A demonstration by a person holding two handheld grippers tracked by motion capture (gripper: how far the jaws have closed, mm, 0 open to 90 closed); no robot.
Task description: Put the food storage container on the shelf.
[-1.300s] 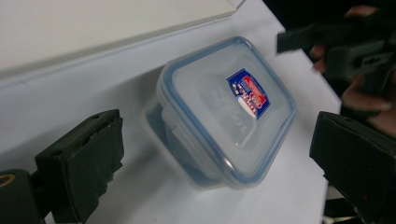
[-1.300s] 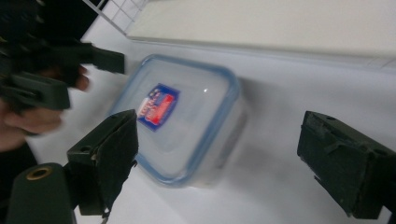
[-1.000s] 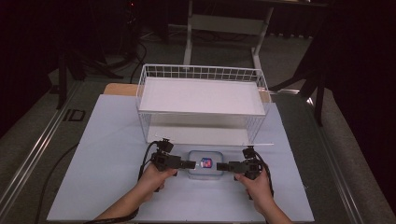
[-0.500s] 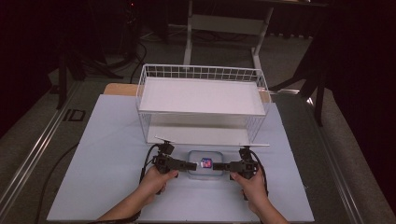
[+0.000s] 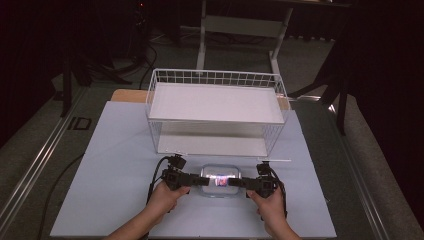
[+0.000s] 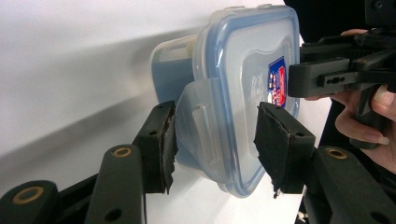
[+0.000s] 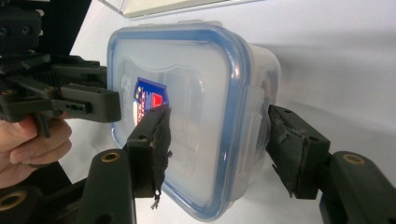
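Observation:
A clear plastic container (image 5: 218, 181) with a blue-rimmed lid and a red-and-blue sticker lies on the white table (image 5: 110, 150) in front of me. My left gripper (image 5: 197, 180) takes its left end and my right gripper (image 5: 235, 183) its right end. In the left gripper view the jaws (image 6: 215, 135) have just been closing; one pad rests on the flared end flap (image 6: 196, 126), the other on the lid of the container (image 6: 233, 70). In the right gripper view the jaws (image 7: 217, 135), also just closing, sit on the lid and the underside of the container (image 7: 201, 84).
A white wire basket (image 5: 215, 77) with a flat white board over it stands just behind the container. Cables trail from both grippers over the table. Dark floor, chair legs and a desk frame lie beyond the table.
Both pairs of jaws have narrowed onto the container's ends. The right hand has edged a little inward; the container has stayed in place.

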